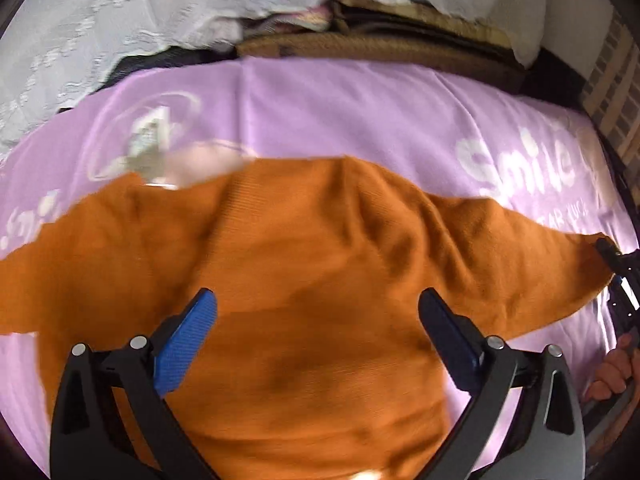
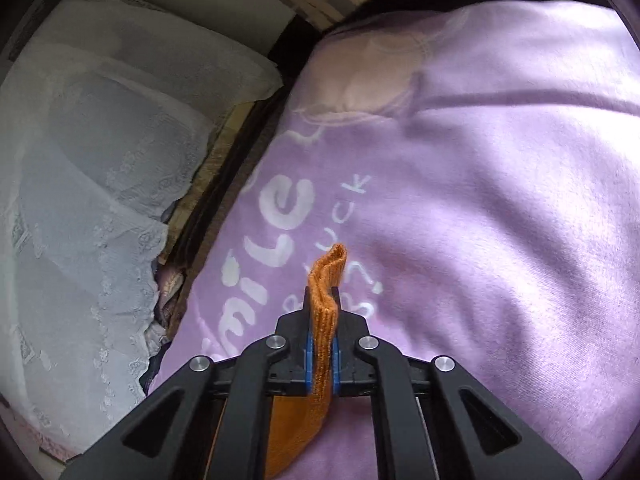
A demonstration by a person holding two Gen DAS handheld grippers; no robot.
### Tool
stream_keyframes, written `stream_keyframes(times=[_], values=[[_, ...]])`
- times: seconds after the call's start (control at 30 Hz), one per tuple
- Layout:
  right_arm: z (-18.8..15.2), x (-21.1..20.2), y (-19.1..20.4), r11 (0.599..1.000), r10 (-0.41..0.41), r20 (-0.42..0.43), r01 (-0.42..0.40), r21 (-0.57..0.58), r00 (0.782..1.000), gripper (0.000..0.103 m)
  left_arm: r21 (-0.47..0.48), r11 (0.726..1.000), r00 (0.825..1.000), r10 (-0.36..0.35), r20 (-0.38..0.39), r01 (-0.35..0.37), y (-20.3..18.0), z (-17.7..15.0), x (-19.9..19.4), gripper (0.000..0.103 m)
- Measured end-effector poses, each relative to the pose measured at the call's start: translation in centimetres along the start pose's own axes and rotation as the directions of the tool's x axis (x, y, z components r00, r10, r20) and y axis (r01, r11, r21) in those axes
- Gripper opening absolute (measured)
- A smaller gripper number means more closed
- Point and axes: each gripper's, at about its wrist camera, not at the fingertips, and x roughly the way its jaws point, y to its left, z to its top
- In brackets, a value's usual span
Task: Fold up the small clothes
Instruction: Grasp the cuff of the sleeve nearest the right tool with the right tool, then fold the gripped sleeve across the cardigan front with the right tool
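A lilac blanket (image 1: 360,112) printed with the word "Smile" covers the bed, giving a broad, soft surface to work on. A white lace cloth (image 2: 80,184) drapes over things stacked along its far edge, out of the way. Spread across the middle of the blanket lies a small orange sweater (image 1: 304,280), sleeves reaching toward nine and three o'clock, apparently laid flat so it can be folded. The left gripper (image 1: 316,320) hovers over the sweater's body with its fingers released and wide apart, holding nothing. At three o'clock the right gripper (image 2: 322,320) is clenched on the sweater's cuff (image 2: 326,292), which stands up between its blue pads, probably ready to carry that sleeve inward.
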Motion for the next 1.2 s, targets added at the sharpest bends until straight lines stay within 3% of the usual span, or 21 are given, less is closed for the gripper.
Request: stream_keyframes(times=[0.1, 0.2, 0.23, 0.4, 0.53, 0.73, 0.9, 1.03, 1.2], values=[[-1.0, -0.9, 4.4, 0.987, 0.083, -0.008, -0.083, -0.137, 0.997, 0.007, -0.115, 0.993, 1.0, -0.027, -0.001, 0.027, 4.0, 1.2, -0.8, 0.098], [-2.9, -1.9, 8.1, 0.957, 0.156, -0.057, -0.165, -0.239, 0.986, 0.007, -0.205, 0.964, 0.984, -0.178, -0.011, 0.172, 5.8, 2.1, -0.7, 0.098], [-3.8, -2.2, 9.4, 0.943, 0.176, -0.079, -0.191, -0.274, 0.981, 0.007, -0.21, 0.955, 0.977, -0.214, -0.007, 0.208, 5.8, 2.3, -0.7, 0.098], [-7.9, -3.1, 14.1, 0.874, 0.235, -0.166, -0.283, -0.396, 0.958, 0.007, -0.14, 0.964, 0.973, -0.229, -0.009, 0.225, 4.3, 1.6, -0.1, 0.098], [-10.9, -3.5, 17.0, 0.832, 0.259, -0.219, -0.333, -0.444, 0.941, 0.007, -0.142, 0.931, 0.94, -0.34, -0.003, 0.336, 4.4, 1.8, -0.6, 0.098], [-13.9, -3.2, 20.4, 0.814, 0.291, -0.29, -0.395, -0.426, 0.912, 0.007, -0.159, 0.863, 0.875, -0.484, 0.006, 0.479, 5.6, 2.1, -1.3, 0.098], [-15.9, -3.2, 23.5, 0.806, 0.31, -0.332, -0.431, -0.405, 0.891, 0.007, -0.2, 0.834, 0.853, -0.52, 0.027, 0.515, 8.6, 2.2, -2.2, 0.098], [-18.0, -3.1, 25.9, 0.798, 0.317, -0.363, -0.453, -0.398, 0.876, 0.008, -0.226, 0.823, 0.85, -0.525, 0.043, 0.52, 11.4, 2.1, -2.8, 0.098], [-21.0, -2.5, 28.5, 0.781, 0.324, -0.408, -0.485, -0.394, 0.853, 0.008, -0.254, 0.838, 0.874, -0.481, 0.072, 0.482, 15.4, 1.5, -3.3, 0.098]])
